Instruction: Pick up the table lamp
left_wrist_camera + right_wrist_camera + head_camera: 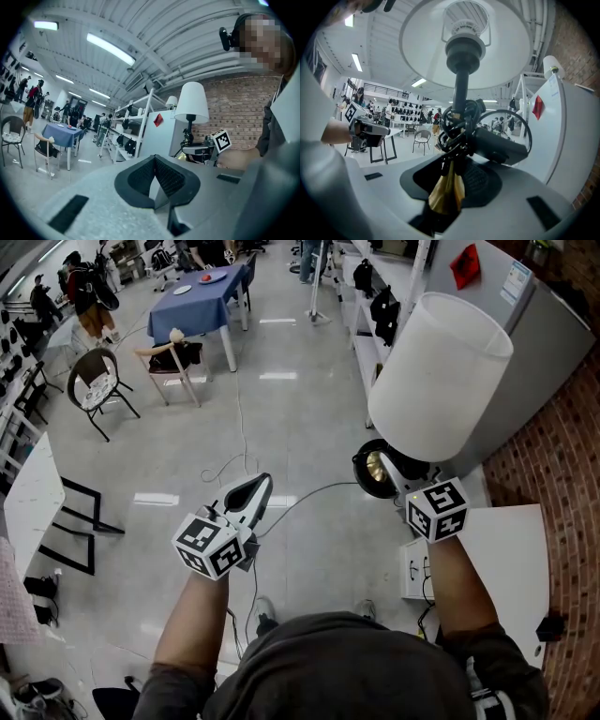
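Brass-coloured metal at the foot of the table lamp (447,190) sits between the pads of the right claw (454,164), which is clamped on it. From there the black stem rises through a tangle of coiled black cord (457,124) to the underside of the white shade. In the head view the table lamp (439,376) is held up off any surface. It hangs over the pale floor (281,418), just beyond the near edge of a white desk (511,559) and in front of a tall grey-white cabinet (539,343) beside a brick wall (562,456). The right claw (398,479) is mostly hidden under the shade, with only its marker cube (438,509) plain to see.

The left claw (251,495) is held level out over the floor, well apart from the lamp and to its left. Its view shows the left claw (154,161) with pads together at the tips and nothing between them. Past them the table lamp (191,105) stands upright in the other hand.

Farther off, a blue-clothed desk (202,296) and a dark round-backed chair (94,381) stand on the floor, with people near the far racks.
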Motion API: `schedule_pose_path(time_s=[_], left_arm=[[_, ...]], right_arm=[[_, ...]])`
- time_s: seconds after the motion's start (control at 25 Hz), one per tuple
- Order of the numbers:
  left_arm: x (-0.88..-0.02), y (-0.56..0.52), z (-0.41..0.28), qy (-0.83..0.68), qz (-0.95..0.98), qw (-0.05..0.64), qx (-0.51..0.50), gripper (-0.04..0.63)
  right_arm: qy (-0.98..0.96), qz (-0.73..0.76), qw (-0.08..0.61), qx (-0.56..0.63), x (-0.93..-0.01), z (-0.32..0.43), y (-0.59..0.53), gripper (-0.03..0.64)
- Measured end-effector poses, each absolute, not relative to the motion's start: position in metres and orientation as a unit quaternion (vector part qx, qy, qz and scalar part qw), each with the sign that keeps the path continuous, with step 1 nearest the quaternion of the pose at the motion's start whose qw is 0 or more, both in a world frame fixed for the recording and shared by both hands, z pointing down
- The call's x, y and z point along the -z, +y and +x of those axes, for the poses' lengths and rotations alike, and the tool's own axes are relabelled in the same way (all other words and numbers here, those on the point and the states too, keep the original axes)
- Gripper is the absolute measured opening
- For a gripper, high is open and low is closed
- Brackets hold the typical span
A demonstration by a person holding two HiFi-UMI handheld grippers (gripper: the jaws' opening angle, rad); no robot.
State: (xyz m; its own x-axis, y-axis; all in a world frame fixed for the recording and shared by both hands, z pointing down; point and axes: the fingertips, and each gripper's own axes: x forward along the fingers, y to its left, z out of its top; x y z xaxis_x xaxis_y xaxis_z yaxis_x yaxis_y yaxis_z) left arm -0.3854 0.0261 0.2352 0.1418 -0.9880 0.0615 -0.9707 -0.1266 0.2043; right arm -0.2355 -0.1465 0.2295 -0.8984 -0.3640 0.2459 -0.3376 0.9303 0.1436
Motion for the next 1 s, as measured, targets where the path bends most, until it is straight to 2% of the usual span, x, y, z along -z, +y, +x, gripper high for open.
schedule_pose_path(time_s=[1.0], left_arm=[[-0.2328, 0.0265, -0.3813, -0.65, 0.752, 0.098, 0.049, 0.002]], right_arm=[[-0.973, 0.187, 0.132, 0.026, -0.2301, -0.2311, -0.1516, 0.117]])
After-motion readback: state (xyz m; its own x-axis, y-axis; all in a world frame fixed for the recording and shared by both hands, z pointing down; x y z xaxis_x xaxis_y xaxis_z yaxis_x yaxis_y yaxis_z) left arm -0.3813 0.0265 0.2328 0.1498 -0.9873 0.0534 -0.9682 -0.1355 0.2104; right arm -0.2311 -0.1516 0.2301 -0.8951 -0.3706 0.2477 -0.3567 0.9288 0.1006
